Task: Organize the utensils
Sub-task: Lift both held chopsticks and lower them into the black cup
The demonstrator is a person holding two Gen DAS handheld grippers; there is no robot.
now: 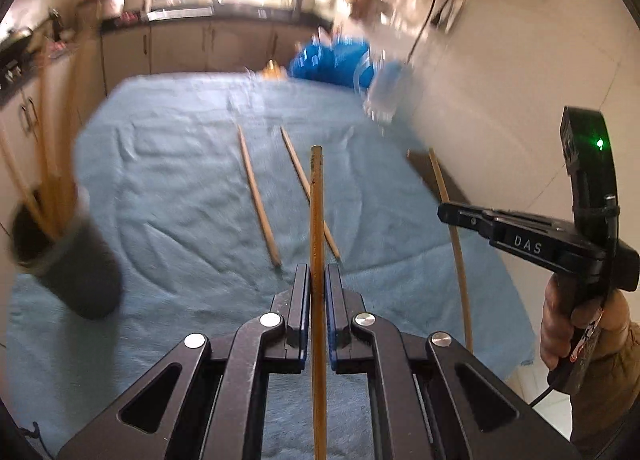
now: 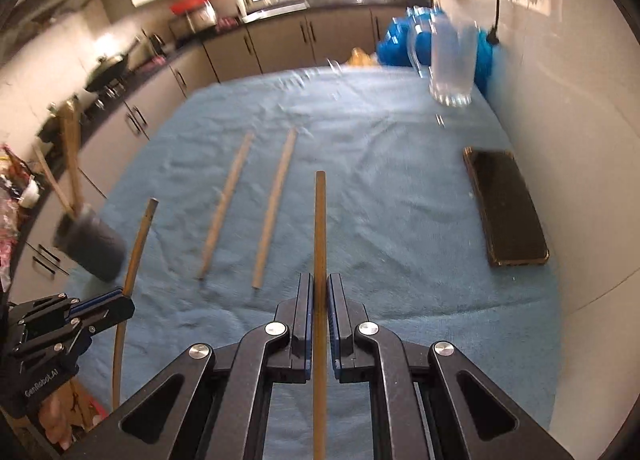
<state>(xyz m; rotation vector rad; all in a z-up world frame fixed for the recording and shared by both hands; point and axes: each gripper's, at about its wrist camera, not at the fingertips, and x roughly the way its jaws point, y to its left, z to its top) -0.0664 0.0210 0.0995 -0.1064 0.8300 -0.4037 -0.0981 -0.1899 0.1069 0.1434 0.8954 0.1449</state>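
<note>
My left gripper (image 1: 318, 272) is shut on a wooden chopstick (image 1: 317, 204) that points forward above the blue cloth. My right gripper (image 2: 319, 284) is shut on another wooden chopstick (image 2: 320, 228). It also shows in the left wrist view (image 1: 446, 214) at the right, with its chopstick (image 1: 458, 260). The left gripper shows in the right wrist view (image 2: 120, 300) at lower left with its chopstick (image 2: 138, 244). Two loose chopsticks (image 1: 258, 196) (image 1: 306, 188) lie on the cloth ahead; they also show in the right wrist view (image 2: 226, 204) (image 2: 274, 208). A dark cup (image 1: 76, 268) (image 2: 92, 248) holding several chopsticks stands at the left.
The table is covered by a blue cloth (image 2: 380, 188). A clear glass mug (image 2: 452, 60) stands at the far right, a black phone (image 2: 506, 208) lies near the white wall. A blue bag (image 1: 332, 60) sits at the far end. Kitchen cabinets run along the left and back.
</note>
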